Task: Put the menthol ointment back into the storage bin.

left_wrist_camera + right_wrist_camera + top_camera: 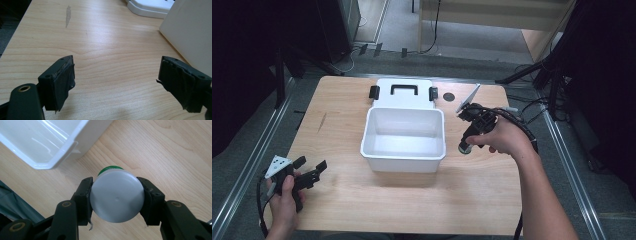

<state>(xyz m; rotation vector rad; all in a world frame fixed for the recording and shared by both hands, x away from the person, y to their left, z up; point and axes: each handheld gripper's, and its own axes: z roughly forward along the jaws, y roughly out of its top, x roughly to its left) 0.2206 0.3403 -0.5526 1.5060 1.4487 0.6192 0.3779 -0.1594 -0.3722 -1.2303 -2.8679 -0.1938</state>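
Note:
A white plastic box [403,160] stands open in the middle of the wooden table, and its lid [404,93] with a black handle lies flat behind it. My right gripper [466,146] points down just right of the box, shut on a small container with a grey cap [117,195] and a green body [110,168]; the jaws press both sides of the cap. Its green lower end [464,148] shows above the table. At the table's front left corner my left gripper [311,169] is open, its black pads [61,82] wide apart over bare wood.
The box wall [190,35] rises at the right of the left gripper view, the lid corner [147,8] beyond it. A round dark hole [449,96] marks the table behind the right hand. Metal rails [252,160] flank the table. Bare wood lies along the front.

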